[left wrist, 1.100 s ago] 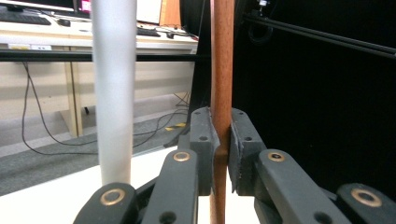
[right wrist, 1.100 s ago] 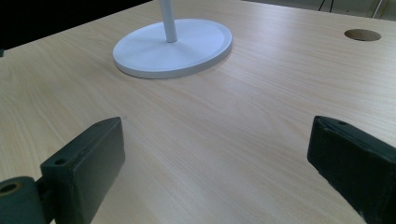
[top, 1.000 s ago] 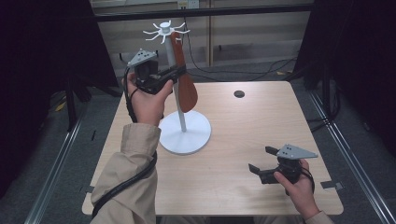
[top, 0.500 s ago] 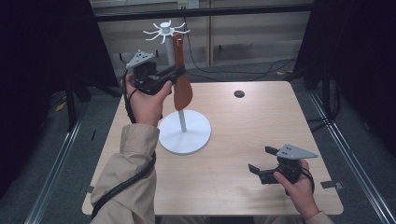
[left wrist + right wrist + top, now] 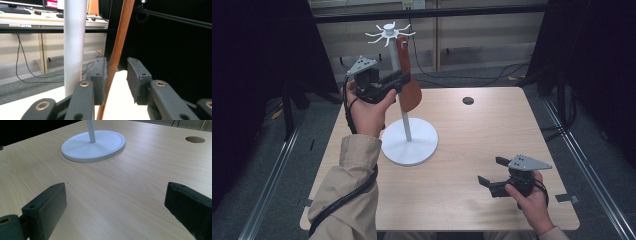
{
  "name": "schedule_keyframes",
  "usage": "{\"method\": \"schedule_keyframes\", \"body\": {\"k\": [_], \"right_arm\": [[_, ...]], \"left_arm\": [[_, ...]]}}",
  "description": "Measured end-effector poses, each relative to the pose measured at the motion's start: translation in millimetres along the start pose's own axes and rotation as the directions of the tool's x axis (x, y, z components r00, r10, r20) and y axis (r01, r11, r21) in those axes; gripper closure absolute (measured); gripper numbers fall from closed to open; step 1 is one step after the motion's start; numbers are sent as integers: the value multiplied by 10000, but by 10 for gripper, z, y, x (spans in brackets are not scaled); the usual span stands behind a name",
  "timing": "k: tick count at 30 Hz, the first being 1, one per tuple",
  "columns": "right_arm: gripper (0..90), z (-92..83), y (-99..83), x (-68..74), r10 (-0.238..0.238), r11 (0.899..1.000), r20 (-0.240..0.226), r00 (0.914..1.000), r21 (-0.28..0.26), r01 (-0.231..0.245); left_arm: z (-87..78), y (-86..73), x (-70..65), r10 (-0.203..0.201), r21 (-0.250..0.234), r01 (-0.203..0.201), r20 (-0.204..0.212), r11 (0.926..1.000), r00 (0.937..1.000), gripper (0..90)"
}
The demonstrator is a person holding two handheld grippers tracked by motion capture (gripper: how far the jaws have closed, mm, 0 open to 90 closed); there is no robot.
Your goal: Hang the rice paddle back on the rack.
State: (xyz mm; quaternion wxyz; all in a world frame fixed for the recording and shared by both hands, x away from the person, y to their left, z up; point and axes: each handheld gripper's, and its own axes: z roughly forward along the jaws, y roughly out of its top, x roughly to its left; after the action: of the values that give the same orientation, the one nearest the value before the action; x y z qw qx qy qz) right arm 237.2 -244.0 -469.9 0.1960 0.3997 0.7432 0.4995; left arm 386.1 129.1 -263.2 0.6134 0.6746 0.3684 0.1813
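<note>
A white stand [image 5: 404, 125] with a ring of hooks on top rises from a round base on the table. A brown wooden spatula [image 5: 410, 95] hangs from one hook, blade down. My left gripper [image 5: 401, 79] is held up at the spatula's handle. In the left gripper view the handle [image 5: 119, 45] runs between the jaws of my left gripper [image 5: 116, 65], close against one pad with a gap to the other. These jaws have just been opening. My right gripper [image 5: 490, 171] rests low near the table's front right, open with nothing between its jaws [image 5: 116, 195].
The stand's pole [image 5: 74, 42] is right beside the left jaw. Its white base [image 5: 100, 145] lies ahead of the right gripper. A small round hole [image 5: 468, 100] is in the tabletop at the back. Dark frame rails run along both sides of the table.
The spatula's blade has settled slightly higher and closer to the pole. Both hands have kept their places.
</note>
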Motion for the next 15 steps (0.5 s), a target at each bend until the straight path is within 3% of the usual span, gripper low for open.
{"method": "schedule_keyframes", "body": {"k": [6, 9, 15], "right_arm": [[36, -6, 3, -4, -43, 10000, 60, 10000, -30, 43], [36, -7, 4, -8, -59, 10000, 64, 10000, -29, 59], [36, -18, 13, -9, -93, 9999, 51, 9999, -62, 93]], "left_arm": [[-19, -17, -34, 117, 138, -114, -213, 9998, 9997, 567], [-26, -43, -61, 232, 191, -226, -331, 9996, 9992, 446], [-82, -109, -79, 342, 176, -334, -483, 9993, 9982, 327]]}}
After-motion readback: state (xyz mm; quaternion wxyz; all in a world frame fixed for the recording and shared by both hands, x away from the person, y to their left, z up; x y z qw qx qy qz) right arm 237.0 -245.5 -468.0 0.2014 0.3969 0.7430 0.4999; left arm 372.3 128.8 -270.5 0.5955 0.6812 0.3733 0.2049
